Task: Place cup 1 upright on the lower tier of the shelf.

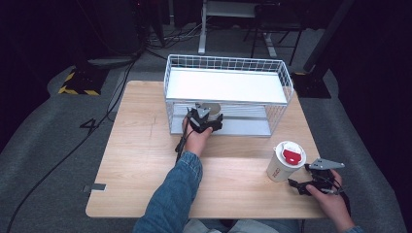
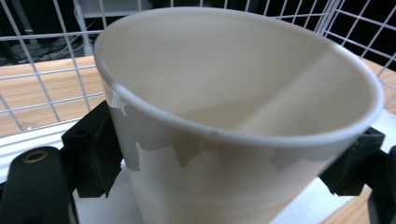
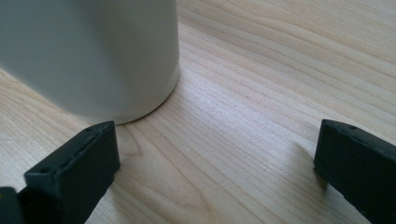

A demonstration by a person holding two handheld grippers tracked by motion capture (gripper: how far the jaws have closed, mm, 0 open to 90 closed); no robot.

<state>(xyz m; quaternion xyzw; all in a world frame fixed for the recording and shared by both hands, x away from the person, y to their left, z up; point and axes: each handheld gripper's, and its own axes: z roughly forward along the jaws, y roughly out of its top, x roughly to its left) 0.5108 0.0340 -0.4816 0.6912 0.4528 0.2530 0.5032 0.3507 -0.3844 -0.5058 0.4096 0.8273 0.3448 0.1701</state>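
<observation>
An open white paper cup (image 2: pixel 243 93), empty inside, is clamped at its wall between the black jaws of my left gripper (image 2: pixel 224 161). In the high view this left gripper (image 1: pixel 205 120) reaches into the lower level of a white wire rack (image 1: pixel 286 82). A second cup (image 1: pixel 285 161), white with a red and white lid, stands on the table at the right. My right gripper (image 1: pixel 297 184) rests just right of it, open. Seen from the right gripper view, that cup's base (image 3: pixel 93 56) sits ahead of the left jaw of the right gripper (image 3: pixel 215 149), outside the gap.
The wooden table (image 1: pixel 145 160) carries the rack at its far middle. The rack has a white upper shelf (image 1: pixel 223 85) and wire walls around the lower floor (image 1: pixel 243 127). Cables (image 1: pixel 58 160) trail over the grey floor at the left.
</observation>
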